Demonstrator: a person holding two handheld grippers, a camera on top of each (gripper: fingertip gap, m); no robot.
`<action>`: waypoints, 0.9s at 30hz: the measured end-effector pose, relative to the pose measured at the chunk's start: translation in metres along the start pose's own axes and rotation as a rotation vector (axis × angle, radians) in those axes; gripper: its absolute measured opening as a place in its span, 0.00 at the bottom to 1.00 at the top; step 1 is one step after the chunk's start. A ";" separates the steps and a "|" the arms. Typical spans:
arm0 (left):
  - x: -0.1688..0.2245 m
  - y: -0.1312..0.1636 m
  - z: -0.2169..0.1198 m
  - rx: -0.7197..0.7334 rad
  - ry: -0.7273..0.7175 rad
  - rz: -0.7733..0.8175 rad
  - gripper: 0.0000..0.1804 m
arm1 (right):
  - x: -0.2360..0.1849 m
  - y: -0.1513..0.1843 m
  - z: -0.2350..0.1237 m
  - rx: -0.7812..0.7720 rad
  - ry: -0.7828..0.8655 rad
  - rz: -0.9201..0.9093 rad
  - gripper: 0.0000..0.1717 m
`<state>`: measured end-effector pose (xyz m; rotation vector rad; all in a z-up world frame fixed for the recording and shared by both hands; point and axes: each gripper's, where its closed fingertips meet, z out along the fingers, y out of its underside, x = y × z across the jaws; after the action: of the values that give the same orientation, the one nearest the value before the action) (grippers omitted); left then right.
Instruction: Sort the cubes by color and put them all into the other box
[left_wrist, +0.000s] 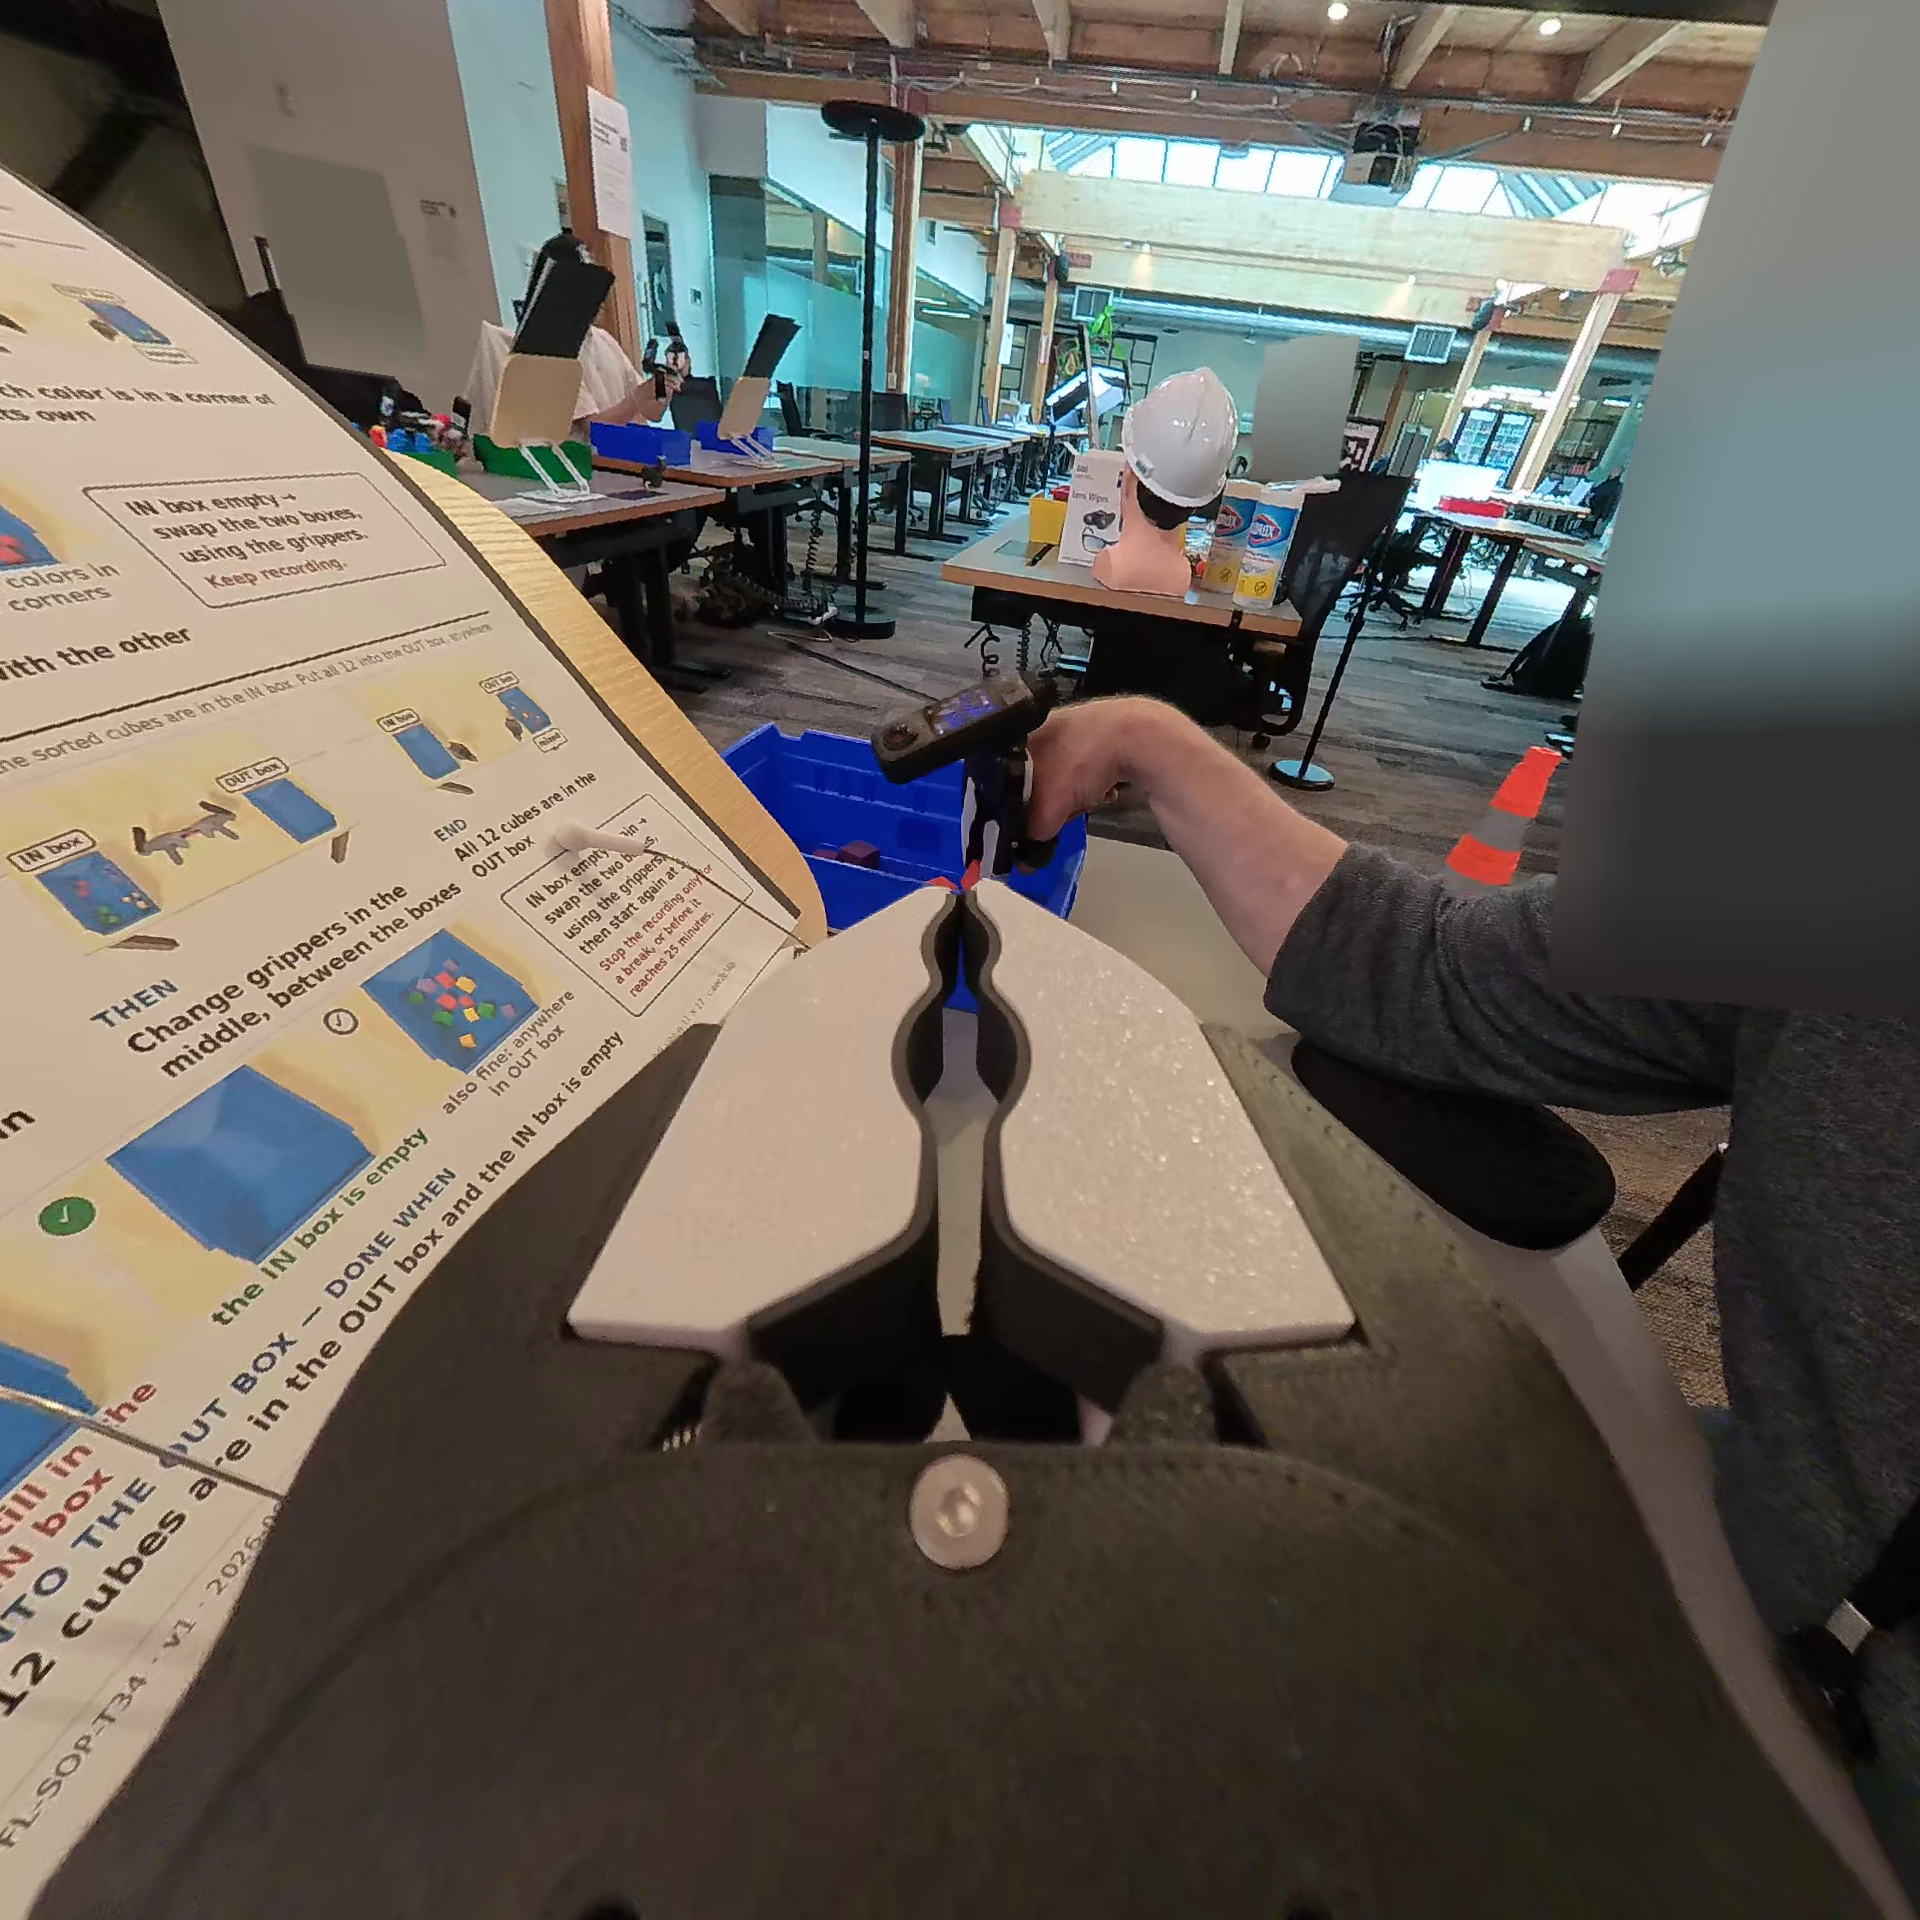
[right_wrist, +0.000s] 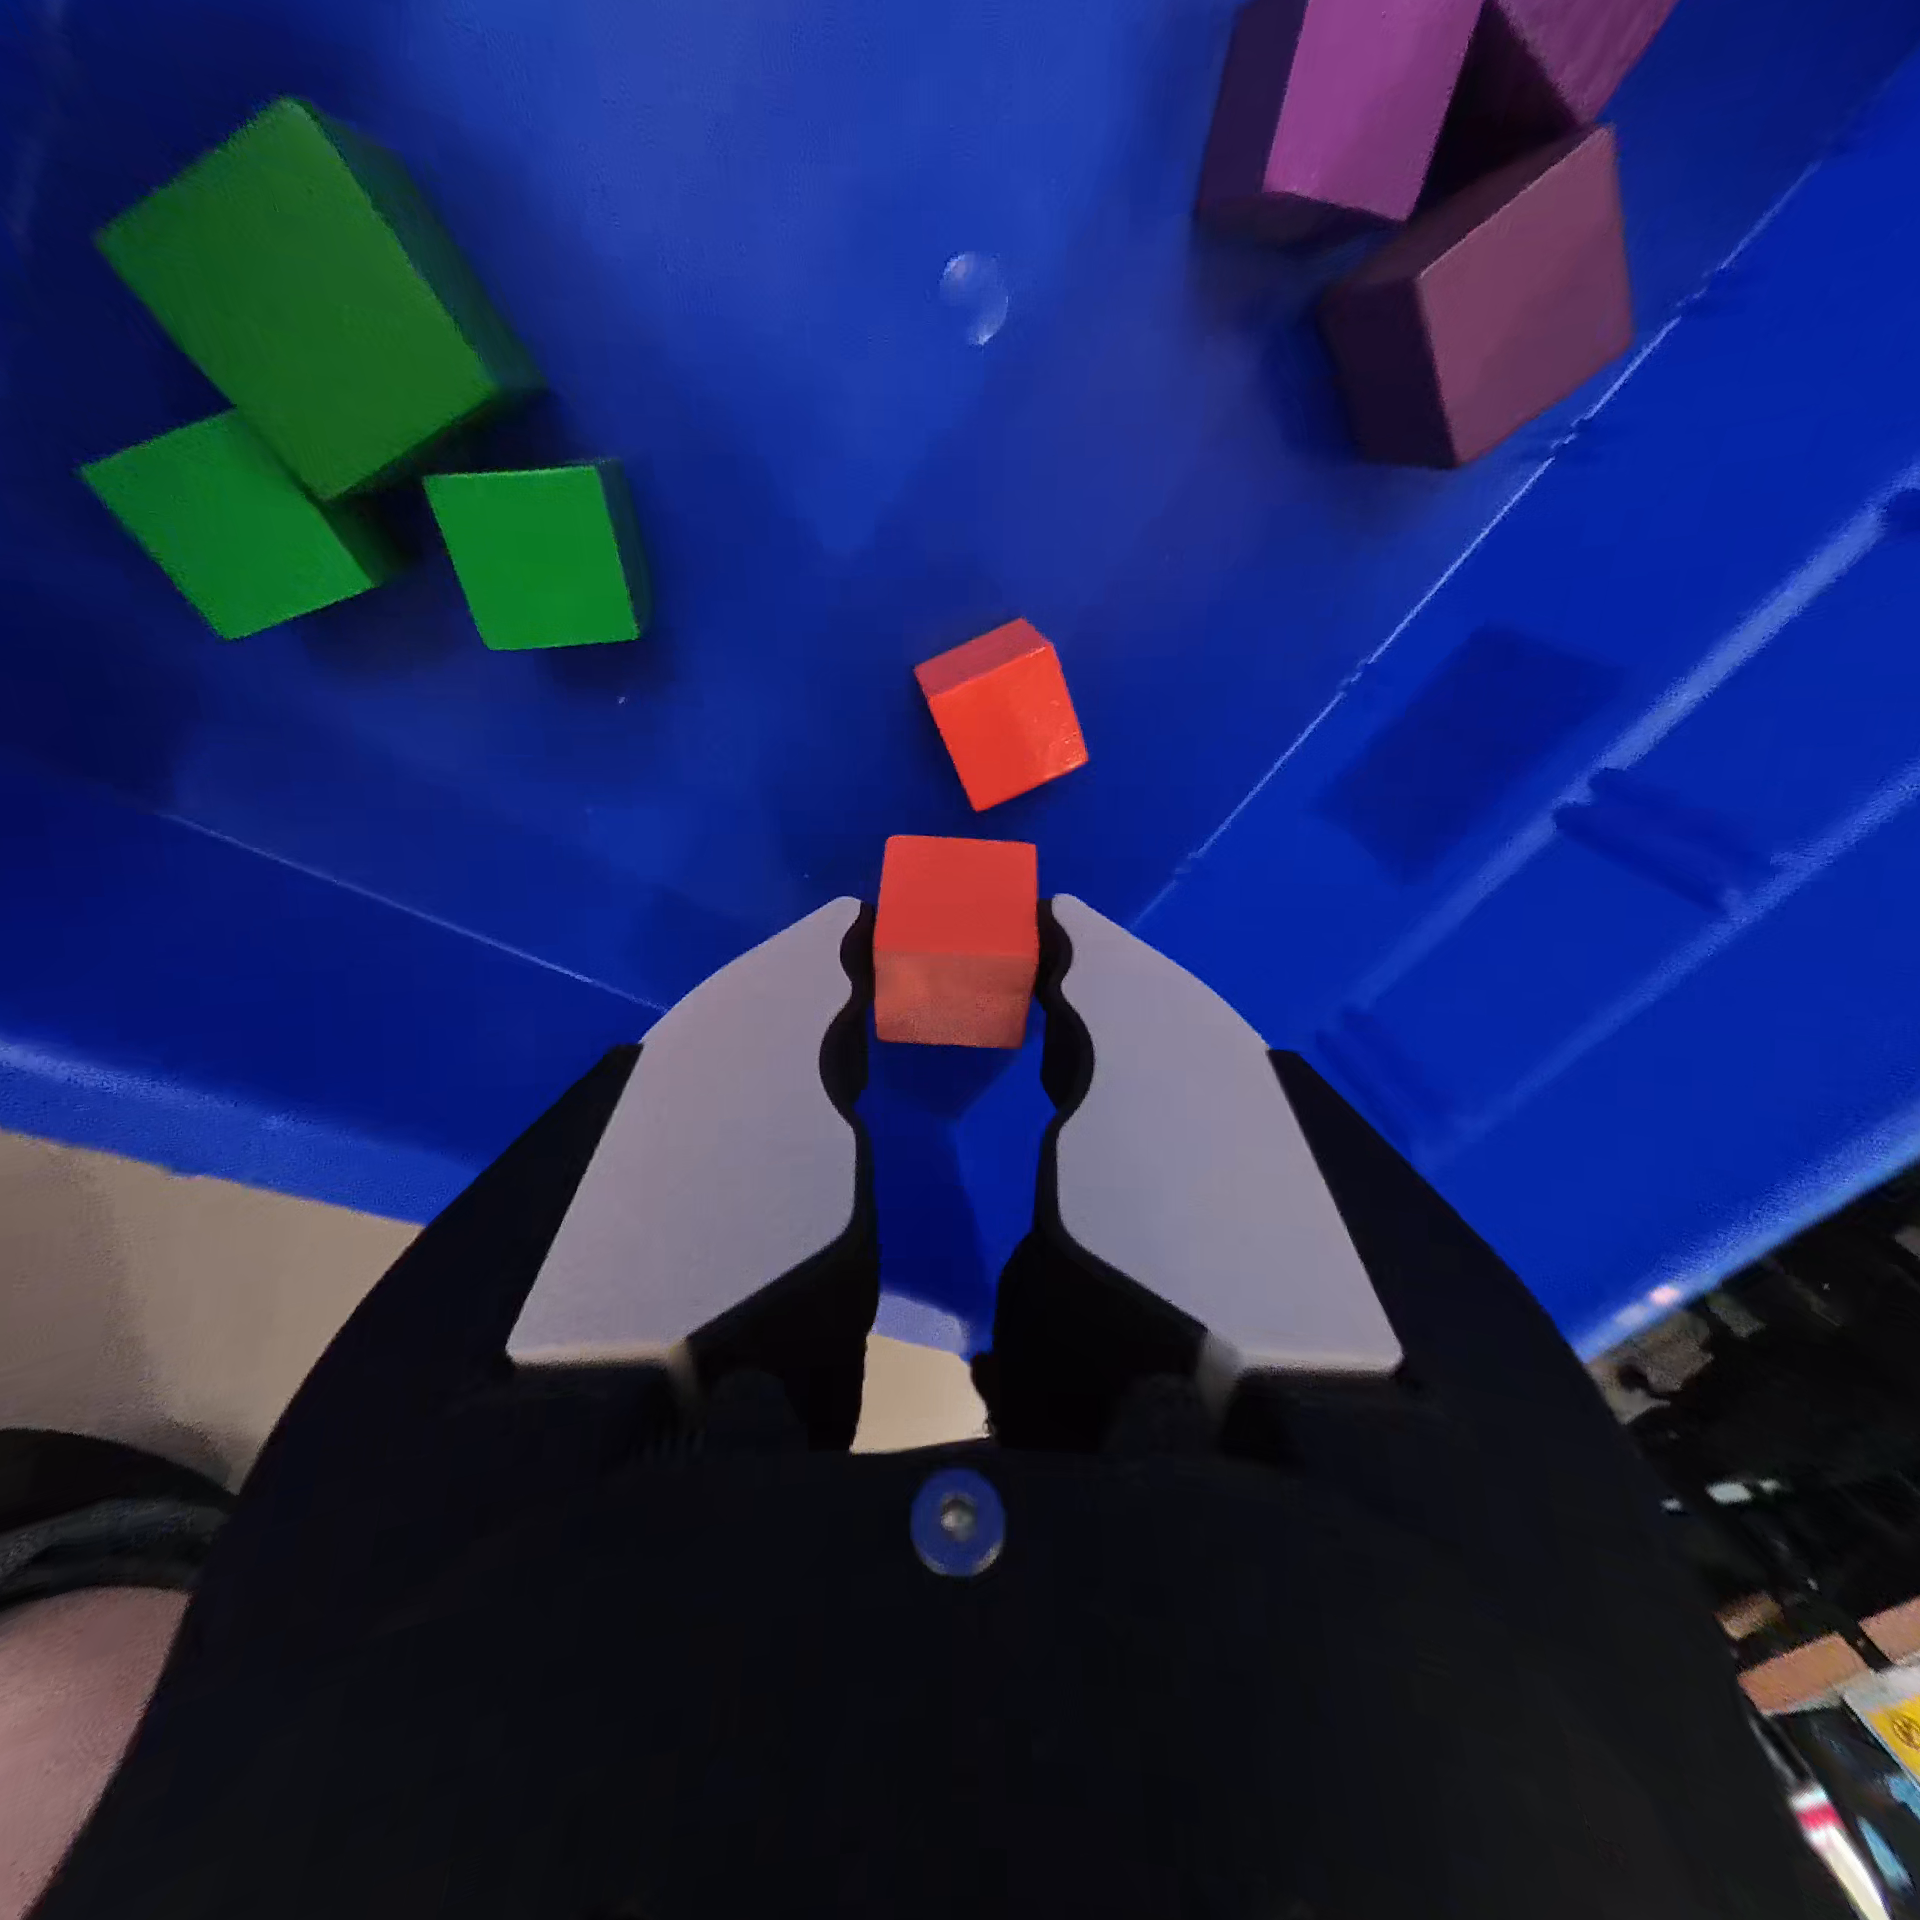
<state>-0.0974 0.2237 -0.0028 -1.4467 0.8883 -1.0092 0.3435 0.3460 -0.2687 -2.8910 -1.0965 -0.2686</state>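
Observation:
My right gripper (right_wrist: 956, 935) is shut on a red cube (right_wrist: 956, 925), both pads pressed on its sides, held over the floor of the blue box (right_wrist: 727, 312). Another red cube (right_wrist: 1003, 717) lies on the box floor just beyond it. Three green cubes (right_wrist: 312, 301) sit grouped at the far left, three purple cubes (right_wrist: 1475, 301) at the far right. My left gripper (left_wrist: 961, 914) is shut with nothing between its pads, raised beside the table. Past it the left wrist view shows the blue box (left_wrist: 831, 800), a purple cube (left_wrist: 857, 854) inside, and the right gripper (left_wrist: 971, 878) reaching into it.
A printed instruction sheet on a wooden board (left_wrist: 312, 831) stands close on the left. A person's arm in a grey sleeve (left_wrist: 1403, 935) crosses the right side. An orange cone (left_wrist: 1507, 821) stands on the floor beyond. The box wall (right_wrist: 1558, 831) rises at right.

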 end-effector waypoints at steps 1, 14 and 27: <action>0.000 0.000 0.000 -0.001 0.001 -0.001 0.00 | 0.000 0.001 0.004 -0.018 -0.002 0.004 0.18; -0.017 -0.001 -0.021 -0.105 -0.127 0.076 0.03 | 0.003 -0.015 -0.044 0.113 0.107 0.016 0.24; -0.150 0.081 -0.236 -0.677 -0.837 -0.151 0.19 | -0.032 -0.053 -0.109 0.327 0.207 -0.129 0.21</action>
<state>-0.3703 0.2703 -0.0928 -2.2772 0.4961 -0.1022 0.2688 0.3547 -0.1681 -2.4522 -1.1671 -0.3481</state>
